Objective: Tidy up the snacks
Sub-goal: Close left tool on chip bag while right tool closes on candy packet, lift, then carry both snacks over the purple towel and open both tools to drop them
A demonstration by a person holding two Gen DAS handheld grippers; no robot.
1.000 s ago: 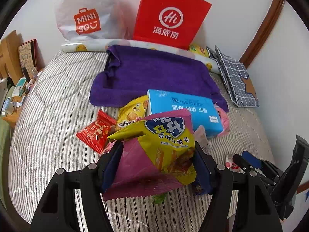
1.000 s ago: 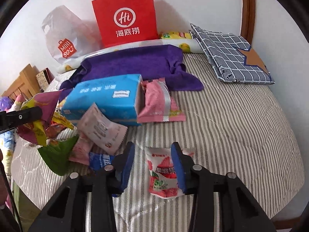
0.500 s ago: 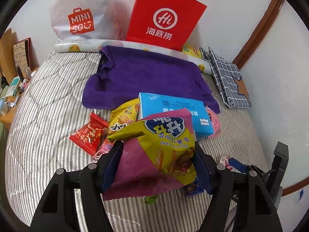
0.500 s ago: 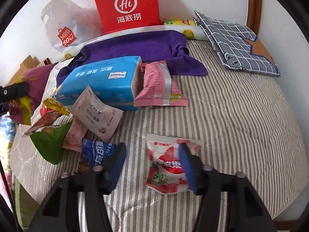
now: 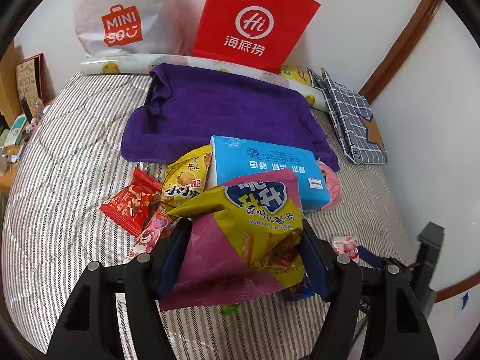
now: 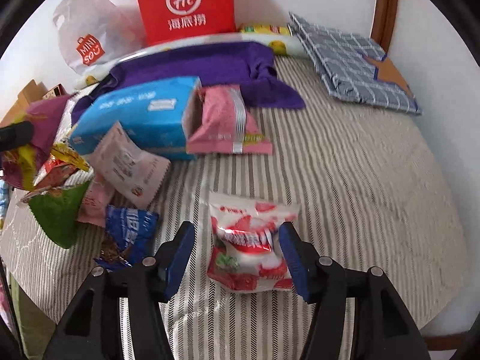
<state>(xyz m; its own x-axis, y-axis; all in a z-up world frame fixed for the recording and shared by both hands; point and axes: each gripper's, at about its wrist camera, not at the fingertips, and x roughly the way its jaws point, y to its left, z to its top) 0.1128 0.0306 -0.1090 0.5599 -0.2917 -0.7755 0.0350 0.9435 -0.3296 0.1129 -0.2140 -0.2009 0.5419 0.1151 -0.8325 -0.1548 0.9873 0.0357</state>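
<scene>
My left gripper (image 5: pixel 244 240) is shut on a yellow and magenta sweet potato sticks bag (image 5: pixel 258 210), held above the striped bed. In the right wrist view this bag (image 6: pixel 45 120) shows at the far left. My right gripper (image 6: pixel 237 231) is open around a red and white strawberry packet (image 6: pixel 252 258) lying on the bed. Its left finger stands clear of the packet and its right finger is at the packet's edge. A pile of snacks lies between the grippers: a red packet (image 5: pixel 132 201), a yellow cracker packet (image 5: pixel 186 180), a green packet (image 6: pixel 58 210) and a blue packet (image 6: pixel 129 228).
A blue tissue pack (image 5: pixel 270 165) lies mid-bed with a pink packet (image 6: pixel 228 123) against its end. Behind it are a purple towel (image 5: pixel 222 111), a red paper bag (image 5: pixel 252 24) and a white plastic bag (image 5: pixel 120 21). A checked cloth (image 6: pixel 354 63) lies far right, near the wall.
My right gripper's jaws have opened off the strawberry packet, which now rests on the bed, and the gripper has sunk a little. The left gripper keeps hold of its bag.
</scene>
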